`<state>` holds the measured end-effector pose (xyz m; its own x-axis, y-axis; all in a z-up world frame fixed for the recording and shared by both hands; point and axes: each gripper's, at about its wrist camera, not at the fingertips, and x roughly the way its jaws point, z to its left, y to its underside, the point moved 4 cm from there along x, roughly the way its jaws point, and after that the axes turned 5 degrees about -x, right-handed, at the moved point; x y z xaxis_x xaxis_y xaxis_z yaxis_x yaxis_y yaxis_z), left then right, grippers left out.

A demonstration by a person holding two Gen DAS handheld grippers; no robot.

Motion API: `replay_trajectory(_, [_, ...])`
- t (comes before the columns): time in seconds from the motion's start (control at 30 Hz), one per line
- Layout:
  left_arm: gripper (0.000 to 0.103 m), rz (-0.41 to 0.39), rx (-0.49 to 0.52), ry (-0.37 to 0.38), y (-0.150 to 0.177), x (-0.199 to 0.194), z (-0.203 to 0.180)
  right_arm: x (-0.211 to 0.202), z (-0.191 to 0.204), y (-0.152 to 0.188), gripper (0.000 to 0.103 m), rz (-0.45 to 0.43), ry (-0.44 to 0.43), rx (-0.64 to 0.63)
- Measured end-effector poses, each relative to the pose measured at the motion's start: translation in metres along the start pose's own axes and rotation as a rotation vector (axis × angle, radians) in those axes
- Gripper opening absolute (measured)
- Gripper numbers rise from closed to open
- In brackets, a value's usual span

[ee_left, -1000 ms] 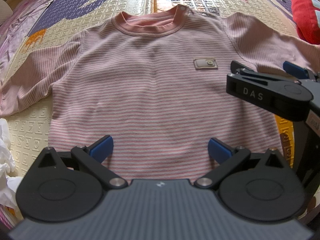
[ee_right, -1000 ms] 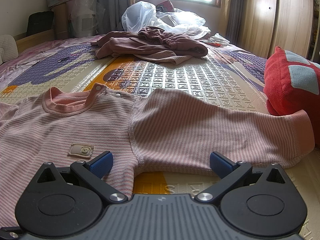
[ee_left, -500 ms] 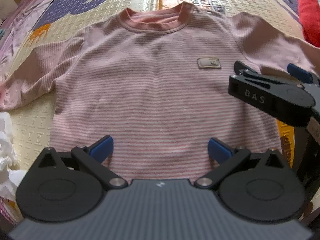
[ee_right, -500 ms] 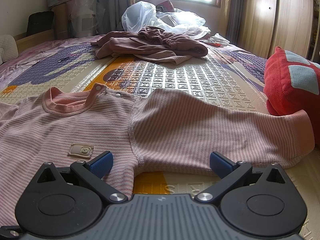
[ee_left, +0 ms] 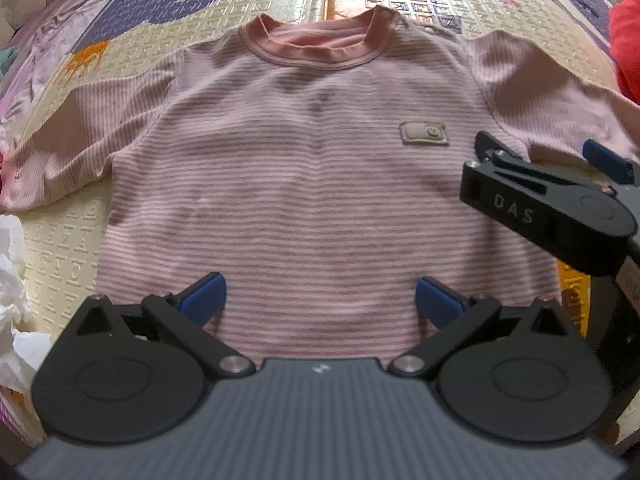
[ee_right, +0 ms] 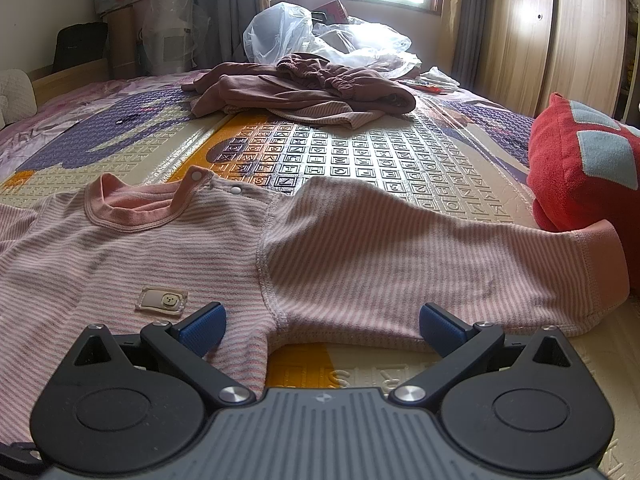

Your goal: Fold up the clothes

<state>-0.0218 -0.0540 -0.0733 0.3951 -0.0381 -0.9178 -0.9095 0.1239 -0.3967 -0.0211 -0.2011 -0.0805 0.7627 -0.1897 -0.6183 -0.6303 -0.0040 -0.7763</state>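
Note:
A pink striped long-sleeved shirt (ee_left: 312,184) lies flat and face up on the patterned play mat (ee_left: 60,256), both sleeves spread out. My left gripper (ee_left: 320,298) hovers open over the shirt's bottom hem, with nothing between its blue-tipped fingers. My right gripper (ee_right: 322,320) is open too, low over the shirt's right armpit seam, where the sleeve (ee_right: 420,256) meets the body. In the left wrist view the right gripper (ee_left: 552,160) shows as a black body marked DAS at the shirt's right side. A small beige badge (ee_left: 423,133) sits on the chest.
A heap of dark pink clothes (ee_right: 304,88) lies further up the mat, with clear plastic bags (ee_right: 312,32) behind it. A red cushion (ee_right: 584,168) rests by the right cuff. White crumpled plastic (ee_left: 12,280) lies at the left. Wooden wardrobe doors (ee_right: 560,28) stand at the right.
My left gripper has drifted slightly, so the shirt sits a little lower and more centred in its view. The right gripper's view is nearly the same. Both stay open.

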Motion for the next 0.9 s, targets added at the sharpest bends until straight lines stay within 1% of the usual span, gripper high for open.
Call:
replay_trajectory(0.4, [0.103,-0.056,0.008,-0.003,-0.0012,0.0016,-0.0031,-0.0006,0.002,0.0008,0.103,-0.001,0.004,-0.005])
replay_trajectory(0.9, [0.103,-0.064,0.012,0.007,-0.0014,0.0019,-0.0016,-0.0002,0.002,0.0007,0.103,-0.001,0.002,-0.002])
